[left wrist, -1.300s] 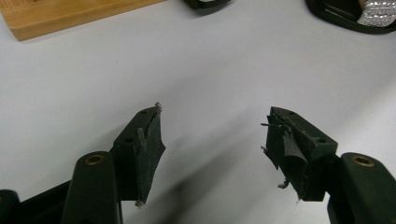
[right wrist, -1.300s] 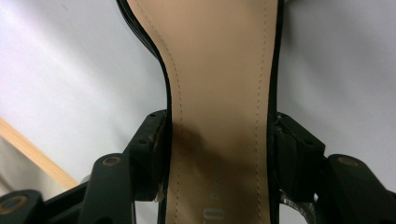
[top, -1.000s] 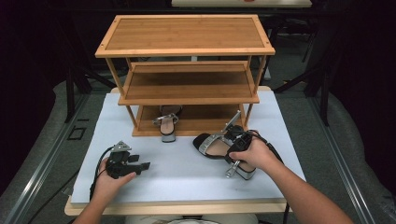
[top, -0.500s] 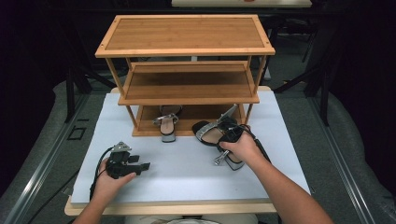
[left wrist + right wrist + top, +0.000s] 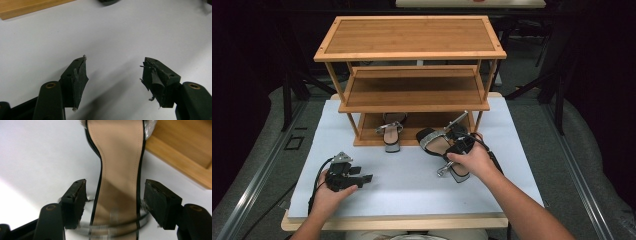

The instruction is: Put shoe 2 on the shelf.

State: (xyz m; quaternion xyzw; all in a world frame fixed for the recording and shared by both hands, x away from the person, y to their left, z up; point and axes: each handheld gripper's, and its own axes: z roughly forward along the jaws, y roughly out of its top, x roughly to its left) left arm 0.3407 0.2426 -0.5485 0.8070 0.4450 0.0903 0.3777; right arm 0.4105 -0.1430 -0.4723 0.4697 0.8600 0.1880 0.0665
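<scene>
From the high view, my right gripper (image 5: 460, 146) sits over the heel end of a black sandal (image 5: 438, 144) with a tan insole. The sandal lies on the white bench (image 5: 412, 175) just in front of the wooden shoe rack (image 5: 412, 75), with its toe pointing ahead of my jaws toward the rack's bottom shelf. A second sandal (image 5: 391, 131) rests half on that bottom shelf, off to the left of my right jaws and apart from the first. My left gripper (image 5: 347, 175) lies low on the bench, well apart from both sandals, its jaws pointing across toward my right hand (image 5: 472, 162).

In the left gripper view, my jaws stand wide with nothing between them, only bare white bench (image 5: 125, 32) ahead. The edge of the rack (image 5: 25, 7) shows at the far left beyond my jaws.

In the right gripper view, my jaws stand wide, one on each side of the sandal (image 5: 117, 165). The tan insole runs straight ahead between them. The left jaw stands clear of the sandal's black rim; I cannot tell whether the right one touches it. A thin silver strap (image 5: 112, 226) crosses the sole close under my jaws, blurred. The rack's bottom board (image 5: 185, 152) lies ahead to the right, just beside the sandal's front.
</scene>
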